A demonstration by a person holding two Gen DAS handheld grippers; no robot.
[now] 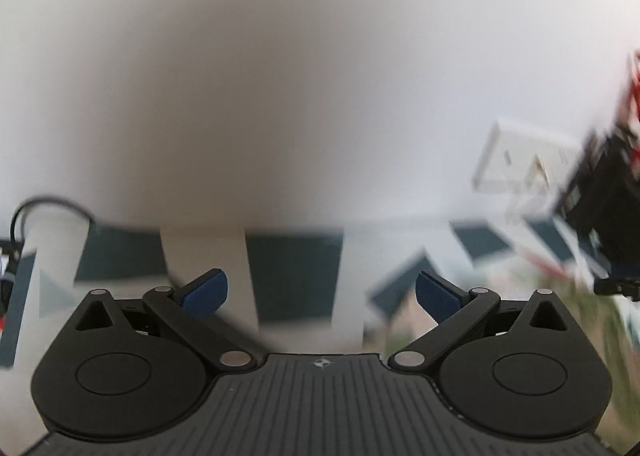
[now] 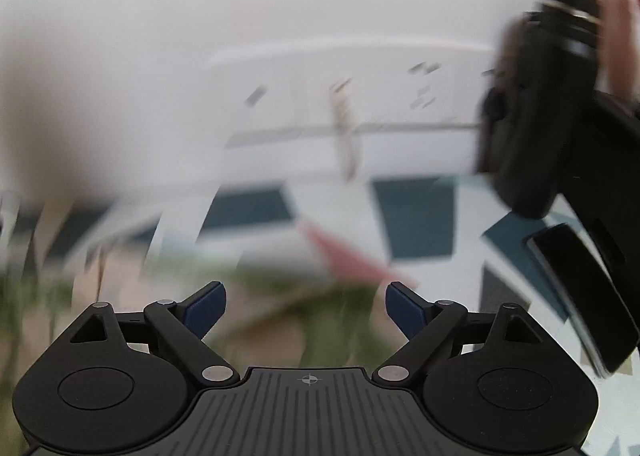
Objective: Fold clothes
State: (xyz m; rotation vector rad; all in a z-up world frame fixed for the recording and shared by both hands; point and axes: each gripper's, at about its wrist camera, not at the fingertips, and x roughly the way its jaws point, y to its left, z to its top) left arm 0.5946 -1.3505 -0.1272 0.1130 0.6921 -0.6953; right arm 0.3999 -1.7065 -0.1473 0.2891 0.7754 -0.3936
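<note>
A patterned cloth (image 2: 416,216) was seen low in both views, spread beneath and ahead of the two grippers. It was taken to be the clothing to be folded, though this could not be settled through the heavy blur. A mis-grab was judged the main risk. With both views so smeared, an edge or corner could hardly be picked out, so a single layer might be missed, or two layers pinched together, and a crooked fold would follow. The cloth could also be dragged out of shape if only one side were caught. The cloth was marked with dark teal and white blocks, with a pink wedge (image 2: 344,252) among them. A green and beige patch (image 2: 328,324) was seen nearer the right camera, and whether it belonged to the same piece could not be told. No fold line could be made out, so the stage of the folding could not be judged. The left gripper (image 1: 322,294) was held wide apart with nothing between its blue pads (image 1: 206,292). The right gripper (image 2: 306,310) was likewise spread, and nothing was held in it. A black device (image 2: 536,128) was seen blurred at the right of the right view. Beyond, a pale wall (image 1: 280,56) with a white socket plate (image 2: 360,96) was seen.
</note>
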